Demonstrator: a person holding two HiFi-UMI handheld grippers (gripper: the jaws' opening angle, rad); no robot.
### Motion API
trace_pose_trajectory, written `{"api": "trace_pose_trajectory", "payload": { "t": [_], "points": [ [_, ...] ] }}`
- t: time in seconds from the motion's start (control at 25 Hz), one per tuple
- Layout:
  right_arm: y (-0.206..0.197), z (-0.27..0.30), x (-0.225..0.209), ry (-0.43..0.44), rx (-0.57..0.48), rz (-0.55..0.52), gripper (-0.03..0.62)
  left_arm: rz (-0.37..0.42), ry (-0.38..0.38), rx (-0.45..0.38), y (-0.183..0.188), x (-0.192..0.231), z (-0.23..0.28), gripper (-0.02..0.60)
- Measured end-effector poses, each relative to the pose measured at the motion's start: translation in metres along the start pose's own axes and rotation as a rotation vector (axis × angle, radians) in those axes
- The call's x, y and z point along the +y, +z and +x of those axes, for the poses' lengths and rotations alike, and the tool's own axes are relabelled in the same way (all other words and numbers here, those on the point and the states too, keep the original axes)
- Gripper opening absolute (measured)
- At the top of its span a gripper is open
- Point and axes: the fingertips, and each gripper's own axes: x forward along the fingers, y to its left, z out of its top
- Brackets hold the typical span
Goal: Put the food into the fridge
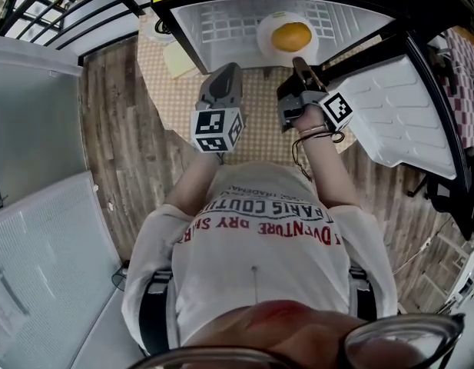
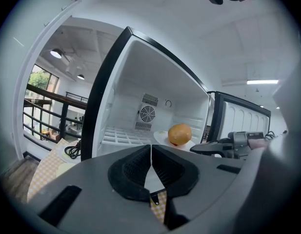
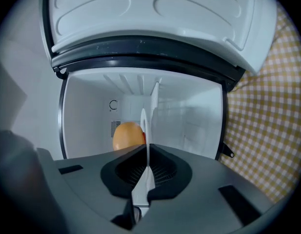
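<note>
An orange (image 1: 291, 36) lies on a white plate (image 1: 265, 33) on the wire shelf inside the small open fridge (image 1: 221, 21). My right gripper (image 1: 299, 66) reaches to the plate's near rim and is shut on it. In the right gripper view the plate (image 3: 144, 121) stands edge-on, pinched between the jaws of that gripper (image 3: 148, 167), with the orange (image 3: 127, 135) to its left. My left gripper (image 1: 221, 83) hovers outside the fridge, left of the right one, shut with nothing in it. From the left gripper (image 2: 150, 152) I see the orange (image 2: 179, 134) and the right gripper (image 2: 223, 145) beside it.
The fridge door (image 1: 390, 106) hangs open to the right. The fridge stands on a checked cloth (image 1: 175, 91), with a yellow note (image 1: 177, 60) and a coiled cable (image 2: 72, 150) at its left. A white cabinet (image 1: 37, 129) fills the left side.
</note>
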Motion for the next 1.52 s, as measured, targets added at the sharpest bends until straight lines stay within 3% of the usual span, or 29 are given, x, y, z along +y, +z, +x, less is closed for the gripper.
{"api": "trace_pose_trajectory", "payload": {
  "t": [0.6,1.4,1.44,1.52],
  "points": [
    [0.007,0.048,-0.002,-0.066,-0.041,0.011,0.034,-0.045,-0.034,0.015,-0.009,0.003,0.013,0.028],
    [0.001,0.072,0.002,-0.096,-0.036,-0.005,0.034,-0.074,0.004,0.011,-0.011,0.017,0.012,0.028],
    [0.000,0.072,0.003,-0.096,-0.031,-0.015,0.048,-0.073,0.003,0.011,-0.011,0.016,0.012,0.028],
    [0.000,0.073,0.003,-0.090,-0.027,-0.019,0.163,-0.067,0.001,0.010,-0.011,0.015,0.012,0.028]
  ]
}}
